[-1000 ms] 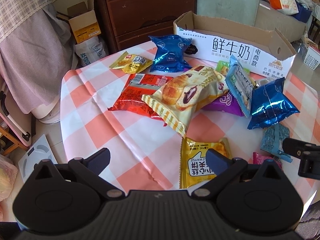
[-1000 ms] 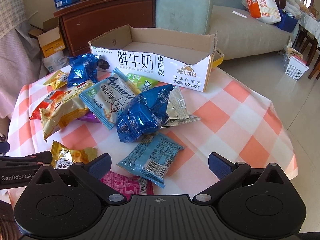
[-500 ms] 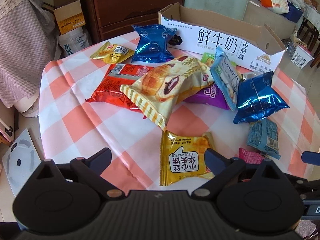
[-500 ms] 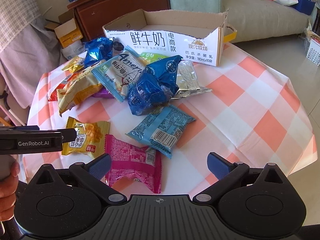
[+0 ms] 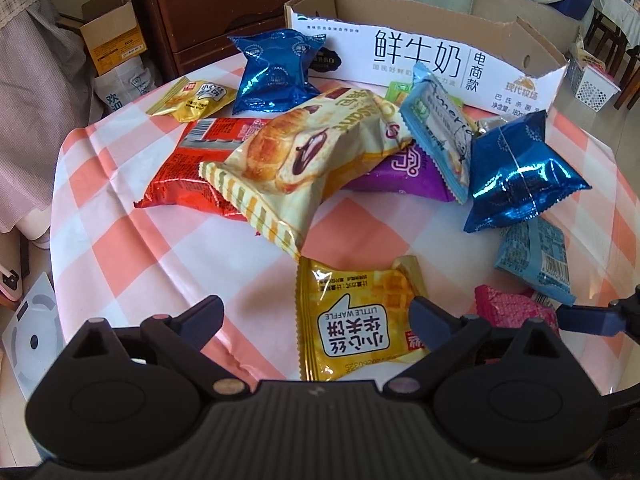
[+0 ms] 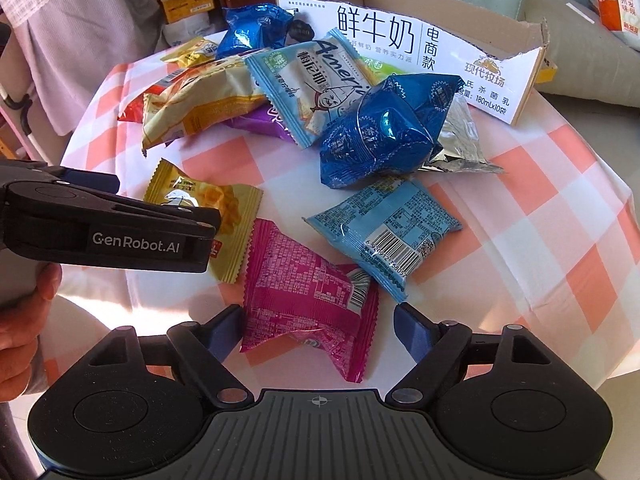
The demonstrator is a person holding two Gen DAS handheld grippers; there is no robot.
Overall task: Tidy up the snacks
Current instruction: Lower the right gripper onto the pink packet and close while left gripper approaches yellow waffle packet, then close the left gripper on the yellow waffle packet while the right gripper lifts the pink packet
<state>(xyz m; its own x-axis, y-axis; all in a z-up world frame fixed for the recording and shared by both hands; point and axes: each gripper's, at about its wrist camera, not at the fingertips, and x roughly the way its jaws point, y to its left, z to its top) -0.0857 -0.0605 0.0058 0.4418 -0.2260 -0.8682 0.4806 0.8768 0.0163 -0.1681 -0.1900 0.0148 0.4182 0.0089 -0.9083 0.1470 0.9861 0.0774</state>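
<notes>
Snack packets lie scattered on a round table with a pink-checked cloth [image 5: 132, 240]. Behind them stands an open cardboard box [image 5: 440, 56] with a white printed front. My left gripper [image 5: 316, 318] is open, and a yellow waffle packet [image 5: 352, 320] lies flat between its fingers. My right gripper [image 6: 319, 320] hangs over a pink packet [image 6: 308, 288]. Its jaws are closing with that packet between them, and the right pad still stands clear of it. A pale blue barcode packet [image 6: 384, 236] lies just beyond. One left finger [image 6: 132, 236] crosses the right wrist view.
A croissant packet [image 5: 304, 160], a red one [image 5: 188, 176], a purple one [image 5: 404, 172] and two blue foil ones [image 5: 520, 172] are heaped mid-table. A dark cabinet [image 5: 240, 8] and floor boxes [image 5: 112, 40] stand behind. The table's rim runs just under both grippers.
Both grippers have come down toward the near edge of the table. The waffle packet now sits between the left fingers, and the right jaws have narrowed around the pink packet.
</notes>
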